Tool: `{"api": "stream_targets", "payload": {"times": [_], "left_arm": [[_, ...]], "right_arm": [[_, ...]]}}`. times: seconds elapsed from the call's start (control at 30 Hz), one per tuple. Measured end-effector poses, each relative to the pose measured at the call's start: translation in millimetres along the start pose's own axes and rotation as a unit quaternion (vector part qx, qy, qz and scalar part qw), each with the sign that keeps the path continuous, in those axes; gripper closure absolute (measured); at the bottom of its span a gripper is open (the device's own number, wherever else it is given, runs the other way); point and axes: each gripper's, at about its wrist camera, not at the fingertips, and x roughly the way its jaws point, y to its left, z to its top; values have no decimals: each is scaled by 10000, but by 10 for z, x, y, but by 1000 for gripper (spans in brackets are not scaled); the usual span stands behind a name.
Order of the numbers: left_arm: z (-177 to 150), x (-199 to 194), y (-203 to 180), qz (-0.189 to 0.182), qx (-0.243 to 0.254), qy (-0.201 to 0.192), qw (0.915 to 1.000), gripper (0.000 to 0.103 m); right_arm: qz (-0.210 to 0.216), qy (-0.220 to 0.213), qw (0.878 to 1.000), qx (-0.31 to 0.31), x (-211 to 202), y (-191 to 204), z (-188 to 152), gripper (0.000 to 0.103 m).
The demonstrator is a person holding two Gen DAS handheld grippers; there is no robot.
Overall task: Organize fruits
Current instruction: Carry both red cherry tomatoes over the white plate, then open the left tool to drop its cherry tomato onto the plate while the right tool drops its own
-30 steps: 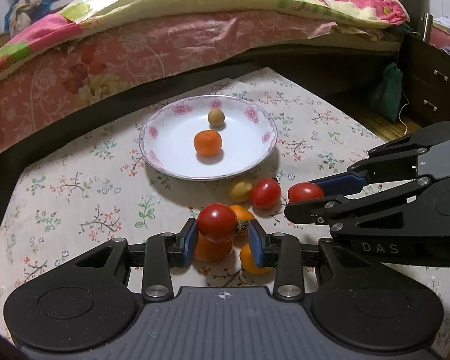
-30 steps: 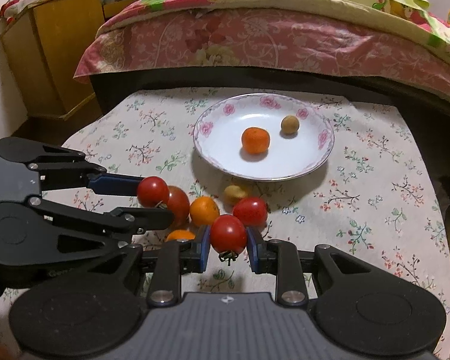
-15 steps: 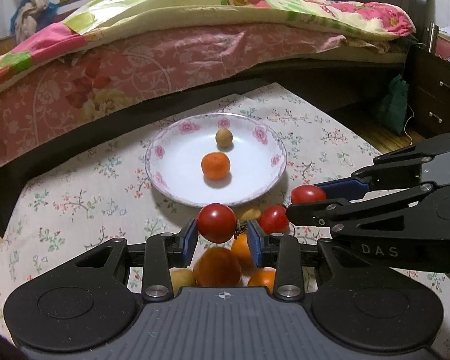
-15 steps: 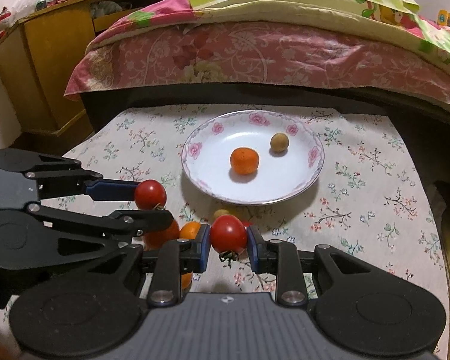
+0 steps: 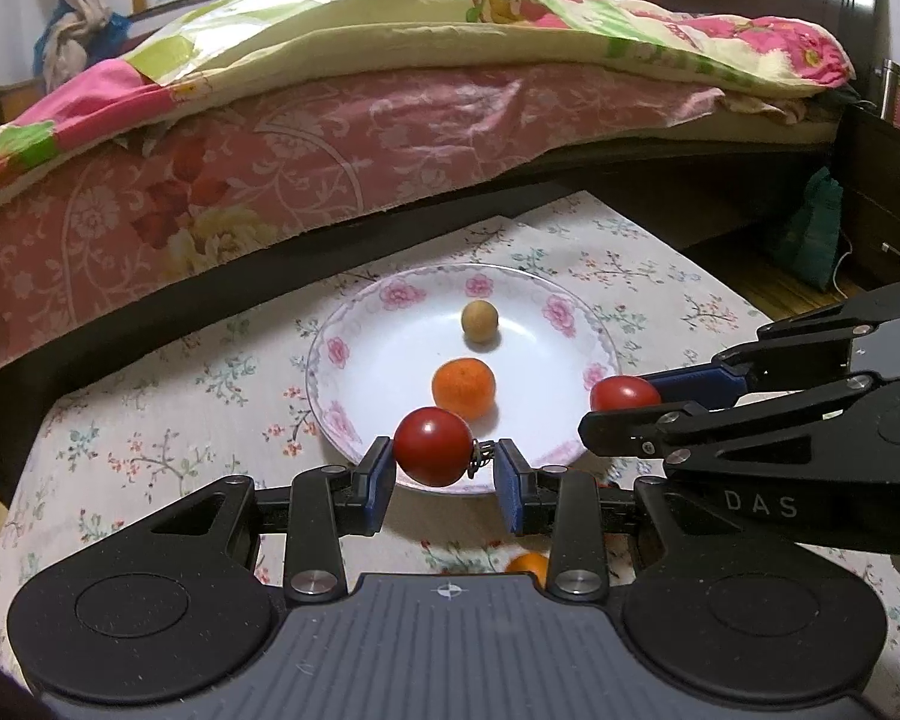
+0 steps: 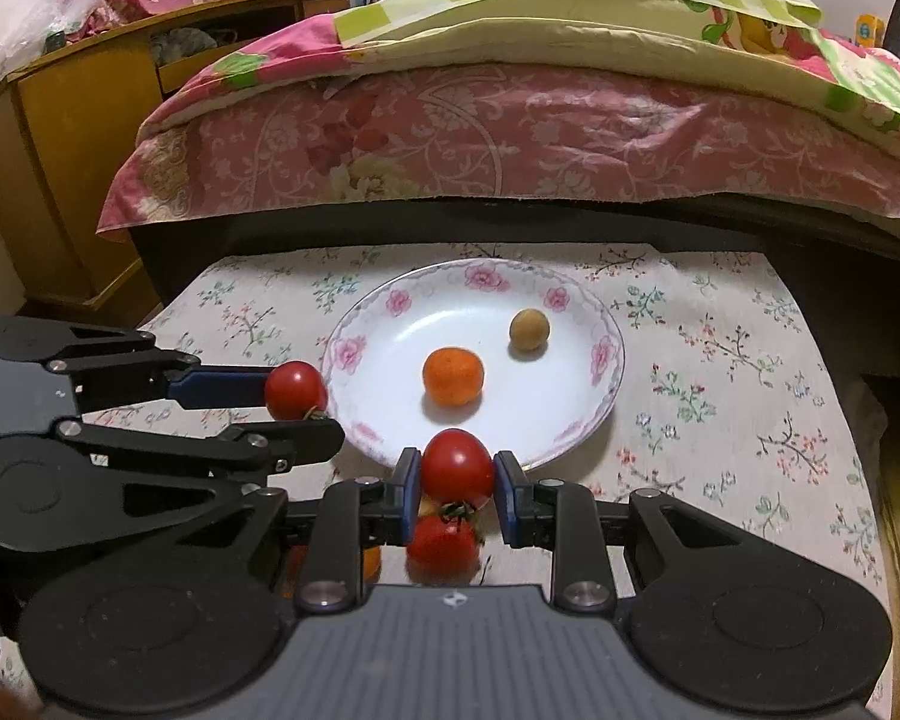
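Note:
A white plate with a pink flower rim (image 5: 390, 300) (image 6: 606, 354) holds an orange mandarin (image 5: 463, 387) (image 6: 453, 376) and a small tan fruit (image 5: 480, 321) (image 6: 528, 329). My left gripper (image 5: 444, 471) is shut on a red tomato (image 5: 433, 446), held above the plate's near rim; it also shows in the right wrist view (image 6: 296, 390). My right gripper (image 6: 456, 489) is shut on another red tomato (image 6: 457, 468), also seen in the left wrist view (image 5: 624, 394). More fruits lie below on the cloth: a red tomato (image 6: 442, 543) and an orange fruit (image 5: 528, 564).
A floral tablecloth (image 5: 168, 384) covers the low table. A bed with a pink cover (image 5: 330, 138) runs along the far side. A wooden cabinet (image 6: 72, 120) stands at the left and dark drawers (image 5: 888, 210) at the right.
Both grippers have lifted with their tomatoes and moved forward toward the plate. The loose fruits on the cloth have dropped below and behind the fingers.

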Motion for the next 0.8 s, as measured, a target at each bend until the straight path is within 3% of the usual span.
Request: {"api": "stream_targets", "payload": {"times": [0.8], "left_arm": [[26,310,66,27,-114,177,9998,60]], "right_arm": [[25,110,9999,-22,362,-147,61,76]]}}
